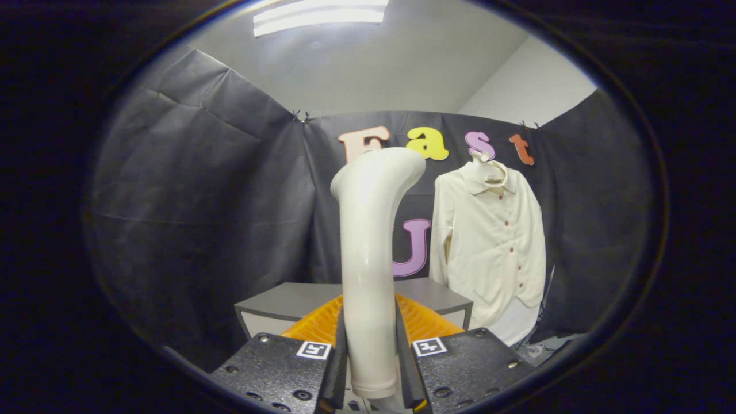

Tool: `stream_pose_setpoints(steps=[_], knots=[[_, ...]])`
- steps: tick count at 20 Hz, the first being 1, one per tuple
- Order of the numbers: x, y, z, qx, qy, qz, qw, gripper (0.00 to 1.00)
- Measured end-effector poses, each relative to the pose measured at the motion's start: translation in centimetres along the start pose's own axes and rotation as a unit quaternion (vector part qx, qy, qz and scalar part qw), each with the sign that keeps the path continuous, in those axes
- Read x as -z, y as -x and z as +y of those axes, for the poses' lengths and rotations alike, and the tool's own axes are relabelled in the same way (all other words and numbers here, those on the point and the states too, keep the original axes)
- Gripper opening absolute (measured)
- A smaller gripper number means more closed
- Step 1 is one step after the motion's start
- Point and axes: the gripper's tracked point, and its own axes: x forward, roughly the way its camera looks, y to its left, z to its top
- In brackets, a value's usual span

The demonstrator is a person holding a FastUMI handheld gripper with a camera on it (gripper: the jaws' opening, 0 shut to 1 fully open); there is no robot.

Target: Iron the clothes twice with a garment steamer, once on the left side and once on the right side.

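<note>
Steamer [371, 259] sits upright, pinched between both fingers of the gripper [371, 351]: a smooth, glossy white tube that curves over at the top into a flared head. Just past the fingers there's a grey desk [287, 302], with something ribbed and orange [425, 322] near its front edge. Beyond the desk's right corner a cream button-up shirt [491, 241] hangs flat against the creased black cloth wall [195, 201], well apart from the steamer. Plain ceiling with a light panel [319, 14] overhead.
</note>
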Motion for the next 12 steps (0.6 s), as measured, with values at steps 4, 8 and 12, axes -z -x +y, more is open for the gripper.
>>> stream_pose_setpoints(steps=[4, 8, 12], knots=[[-0.12, 0.27, -0.43, 0.006, 0.0, -0.003, 1.0, 0.37], [-0.12, 0.47, -0.59, 0.009, -0.009, 0.0, 1.0, 0.37], [-0.08, 0.38, -0.69, 0.011, -0.011, -0.001, 1.0, 0.37]])
